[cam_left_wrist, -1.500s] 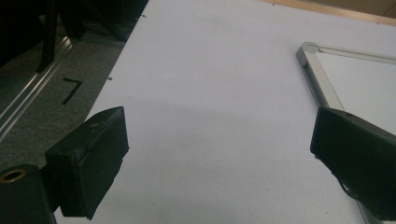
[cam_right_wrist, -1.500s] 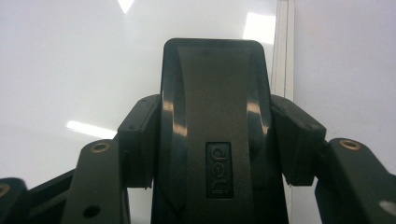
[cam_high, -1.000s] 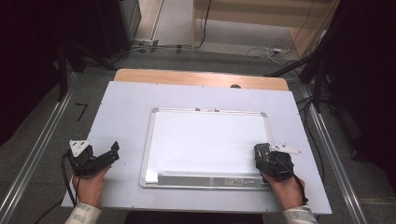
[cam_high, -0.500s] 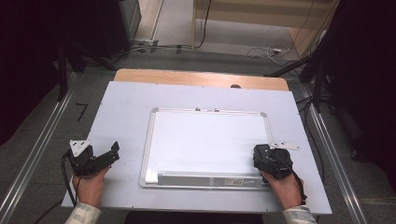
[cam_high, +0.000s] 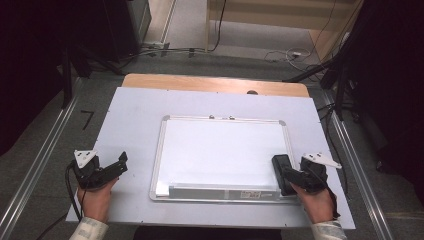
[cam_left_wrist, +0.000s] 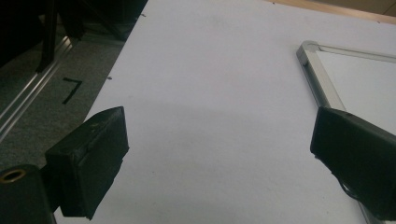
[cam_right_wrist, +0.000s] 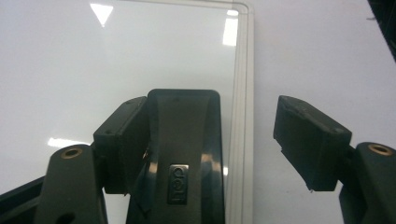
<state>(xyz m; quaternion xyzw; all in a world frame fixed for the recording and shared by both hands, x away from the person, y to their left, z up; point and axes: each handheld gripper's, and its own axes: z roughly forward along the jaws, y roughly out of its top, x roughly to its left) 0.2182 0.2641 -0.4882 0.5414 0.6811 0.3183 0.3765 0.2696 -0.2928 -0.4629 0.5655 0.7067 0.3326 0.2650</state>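
while the eraser (cam_right_wrist: 184, 154) rests on the whiteboard (cam_high: 220, 150), the right gripper (cam_right_wrist: 219, 140) straddles it (jaws apart).

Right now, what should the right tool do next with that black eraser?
Probably close. The right tool is open around the eraser on the whiteboard: one jaw is against the eraser's side and the other stands apart from it. Closing that gap would likely give a grip before lifting or wiping.
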